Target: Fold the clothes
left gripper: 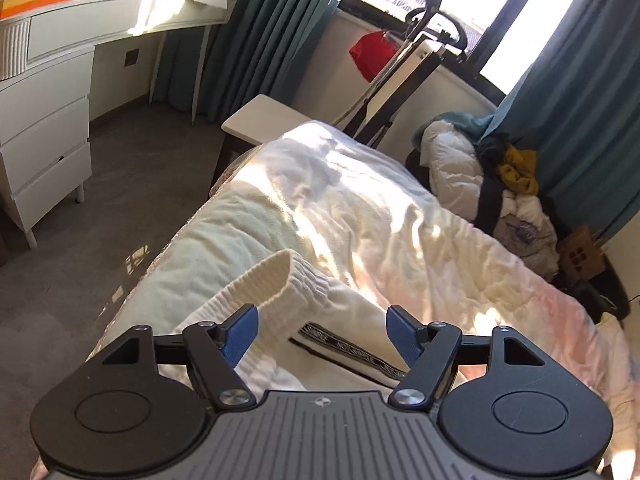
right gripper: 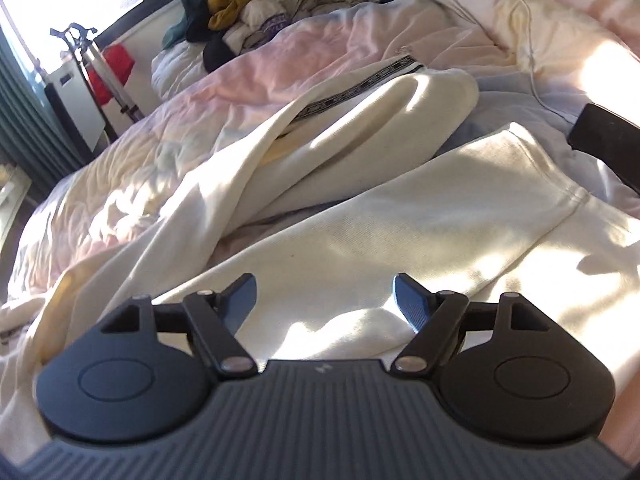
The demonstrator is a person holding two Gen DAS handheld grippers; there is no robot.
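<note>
A cream sweatshirt with a black patterned stripe lies spread on the bed. In the left wrist view its ribbed cuff and sleeve [left gripper: 280,284] lie just ahead of my left gripper [left gripper: 322,328], which is open and empty above the fabric. In the right wrist view the sweatshirt [right gripper: 400,216] stretches across the bed with one sleeve folded over, the stripe [right gripper: 360,84] showing at the far side. My right gripper [right gripper: 324,300] is open and empty just above the near part of the garment.
The bed [left gripper: 360,200] has a rumpled white and pink quilt. A pile of other clothes [left gripper: 512,184] lies at the far side by teal curtains. A white dresser [left gripper: 44,152], a desk [left gripper: 132,12] and a small white table [left gripper: 268,116] stand on the grey floor at the left.
</note>
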